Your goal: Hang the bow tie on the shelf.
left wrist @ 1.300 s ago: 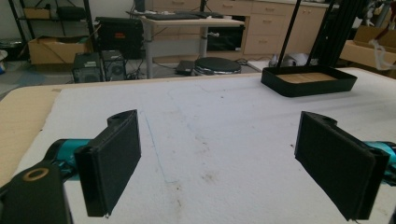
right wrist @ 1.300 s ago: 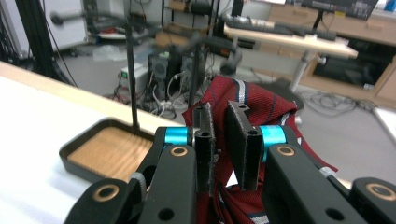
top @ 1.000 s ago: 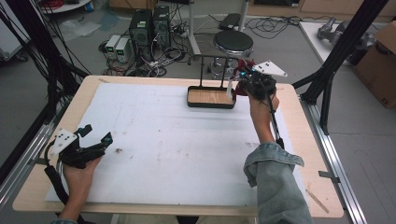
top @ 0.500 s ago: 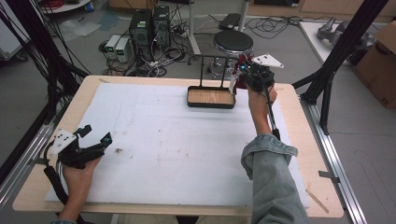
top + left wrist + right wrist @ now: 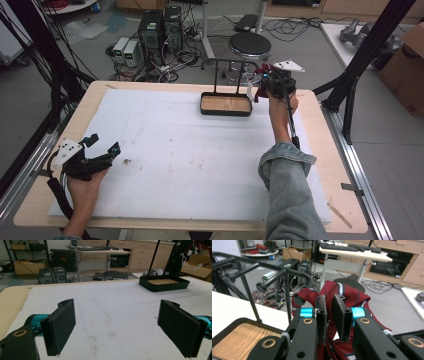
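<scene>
My right gripper [image 5: 261, 86] hovers at the far edge of the table, just right of a black rack [image 5: 235, 61] with a wood-floored tray [image 5: 202, 106]. In the right gripper view my right gripper [image 5: 329, 301] is shut on a red cloth [image 5: 352, 293] with navy and white stripes, bunched around the jaws. The rack's black bar [image 5: 274, 271] runs close on the left, with the tray [image 5: 227, 327] below it. My left gripper [image 5: 102, 150] rests low at the table's near left; seen in its own view, the left gripper [image 5: 117, 315] is open with nothing between its pads.
A white mat [image 5: 175, 150] covers most of the wooden table [image 5: 320, 130]. Past the far edge stand a round black stool [image 5: 249, 46], computer cases [image 5: 160, 27] and cables on the floor. Black frame posts [image 5: 370, 50] rise at the right.
My right hand has carried the red cloth farther from the person, up beside the right end of the rack. The left hand has stayed put.
</scene>
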The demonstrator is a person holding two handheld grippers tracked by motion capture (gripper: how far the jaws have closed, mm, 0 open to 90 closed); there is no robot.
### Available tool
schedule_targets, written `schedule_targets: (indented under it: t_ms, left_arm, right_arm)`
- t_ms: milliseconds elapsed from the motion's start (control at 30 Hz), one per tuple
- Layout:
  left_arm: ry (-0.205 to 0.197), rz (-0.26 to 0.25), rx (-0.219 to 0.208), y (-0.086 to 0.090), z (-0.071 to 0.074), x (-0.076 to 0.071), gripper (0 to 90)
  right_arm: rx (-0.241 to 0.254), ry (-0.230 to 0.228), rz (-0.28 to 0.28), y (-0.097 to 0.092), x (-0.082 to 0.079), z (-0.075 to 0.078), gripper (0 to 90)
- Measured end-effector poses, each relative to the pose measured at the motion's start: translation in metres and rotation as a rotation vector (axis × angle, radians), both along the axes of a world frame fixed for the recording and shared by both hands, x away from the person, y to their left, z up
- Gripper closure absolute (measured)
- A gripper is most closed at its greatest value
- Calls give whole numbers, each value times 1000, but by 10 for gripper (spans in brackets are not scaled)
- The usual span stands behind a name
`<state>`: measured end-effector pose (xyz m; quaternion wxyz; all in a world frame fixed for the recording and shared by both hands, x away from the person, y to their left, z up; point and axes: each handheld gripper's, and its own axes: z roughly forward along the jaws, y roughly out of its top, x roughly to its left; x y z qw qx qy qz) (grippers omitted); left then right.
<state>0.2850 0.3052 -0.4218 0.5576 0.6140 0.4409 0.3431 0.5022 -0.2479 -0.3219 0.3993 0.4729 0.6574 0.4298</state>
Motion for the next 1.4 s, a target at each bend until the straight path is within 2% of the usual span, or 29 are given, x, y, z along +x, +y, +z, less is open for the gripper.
schedule_targets:
  t_ms: [133,267,400,567,667,1033,1400]
  left_arm:
    - [0,-1,-5,0,0,0,155]
    - [-2,-2,-5,0,0,-1,155]
    - [-1,-4,-5,0,0,0,155]
    - [-1,-5,-4,0,0,0,155]
    - [-1,-6,-4,0,0,0,155]
    - [1,-7,-4,0,-1,0,155]
    - [5,-12,0,-1,-1,1,155]
  right_arm:
    - [-17,37,-3,4,4,-7,809]
    - [-15,48,-7,7,7,-12,809]
    - [-10,46,-16,6,10,-14,809]
    - [37,24,-32,0,11,-12,809]
    - [32,36,-37,-1,12,-15,809]
    - [-3,43,1,9,14,-20,806]
    - [11,44,-4,3,11,-15,769]
